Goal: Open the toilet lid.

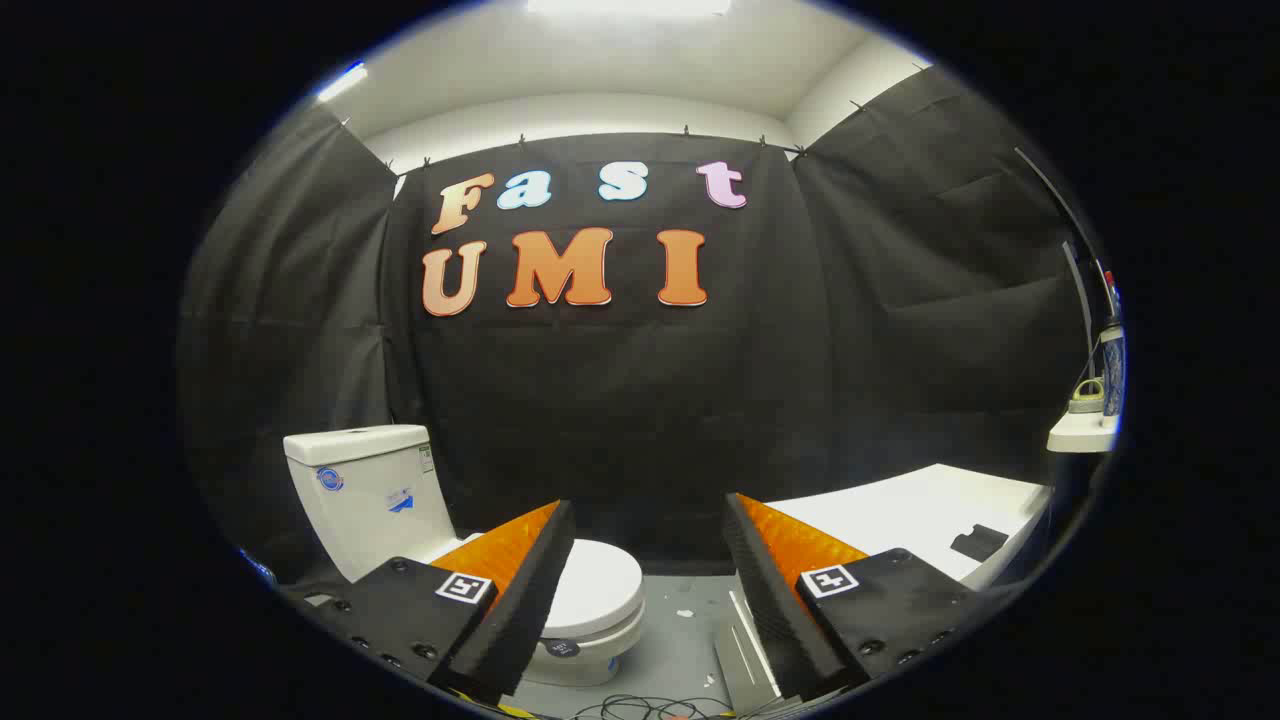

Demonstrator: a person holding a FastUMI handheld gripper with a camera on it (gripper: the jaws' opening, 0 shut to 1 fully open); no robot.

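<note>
A white toilet stands on the grey floor, its tank to the left of my fingers against the black cloth wall. Its lid lies flat and closed over the bowl, showing just beyond and partly behind my left finger. My gripper is open, the fingers spread wide with nothing between them, held above and a short way back from the toilet's front rim. The right finger is over bare floor.
A white counter with a small dark patch runs along the right, beyond the right finger. A small white shelf with bottles hangs on the right wall. Black cables lie on the floor below the fingers.
</note>
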